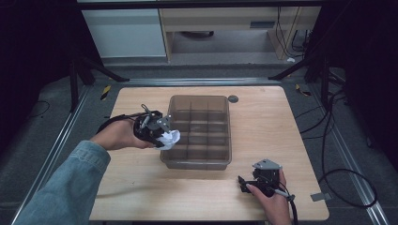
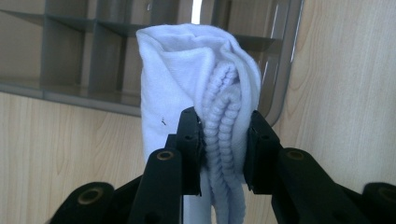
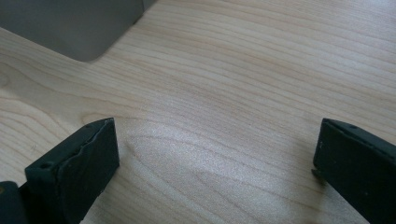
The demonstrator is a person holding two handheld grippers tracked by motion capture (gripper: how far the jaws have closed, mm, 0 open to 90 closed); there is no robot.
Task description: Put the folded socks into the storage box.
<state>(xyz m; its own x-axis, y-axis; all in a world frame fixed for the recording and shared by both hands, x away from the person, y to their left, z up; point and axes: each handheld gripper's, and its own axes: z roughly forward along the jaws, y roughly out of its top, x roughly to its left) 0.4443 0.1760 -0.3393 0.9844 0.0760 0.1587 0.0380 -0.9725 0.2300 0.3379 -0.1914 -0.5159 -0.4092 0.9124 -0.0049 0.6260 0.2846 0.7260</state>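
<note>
The left gripper (image 2: 223, 140) is clamped on a rolled white sock (image 2: 201, 79), holding it just at the left rim of the divided grey bin (image 1: 197, 161), approx. mid-table, w/ the sock touching or just over the bin's edge. The right gripper (image 3: 215, 163) rests low over bare table (image 3: 233, 93) near the bin's front-right corner, jaws spread wide w/ nothing between them.

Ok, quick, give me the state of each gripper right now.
Left gripper: jaws shut on the rolled white sock.
Right gripper: jaws open, nothing between them.
</note>
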